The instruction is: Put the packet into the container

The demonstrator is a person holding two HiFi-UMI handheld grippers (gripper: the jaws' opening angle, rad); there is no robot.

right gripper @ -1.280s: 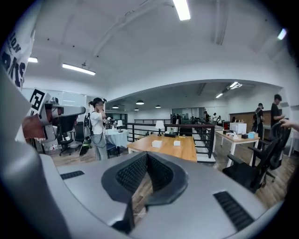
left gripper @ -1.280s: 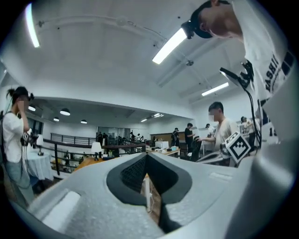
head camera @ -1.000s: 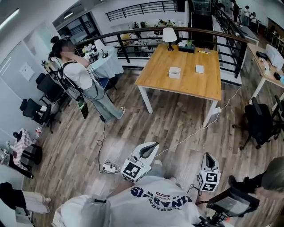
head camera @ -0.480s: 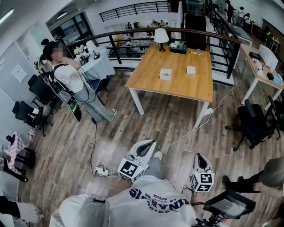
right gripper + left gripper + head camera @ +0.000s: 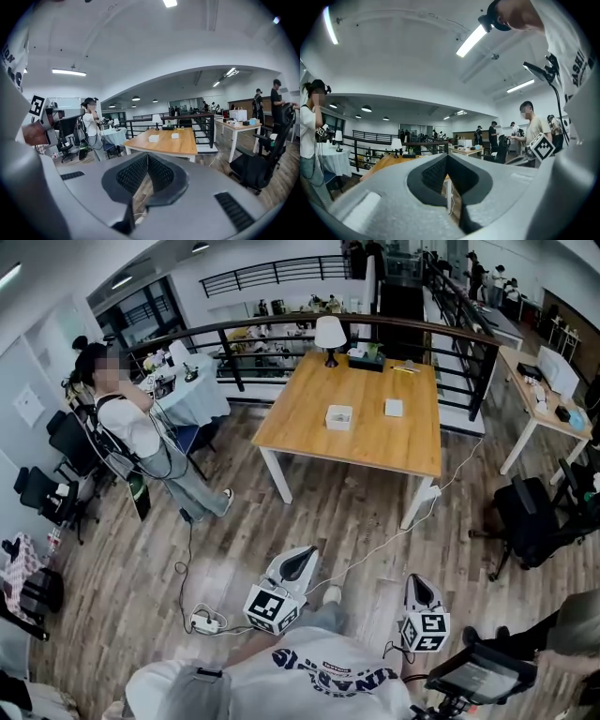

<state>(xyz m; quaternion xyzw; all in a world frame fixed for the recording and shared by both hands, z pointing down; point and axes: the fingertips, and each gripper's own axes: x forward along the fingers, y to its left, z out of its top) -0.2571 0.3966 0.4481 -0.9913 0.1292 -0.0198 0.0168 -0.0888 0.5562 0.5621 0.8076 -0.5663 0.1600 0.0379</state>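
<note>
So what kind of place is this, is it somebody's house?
Probably not a house. It looks like a big open office or workshop. There is a large wooden table in the middle, a black office chair on the wood floor, and another desk with equipment on it.

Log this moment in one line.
stage: before pickup | left gripper: shut, empty | right gripper: shut, empty | packet: on table, beside container
</note>
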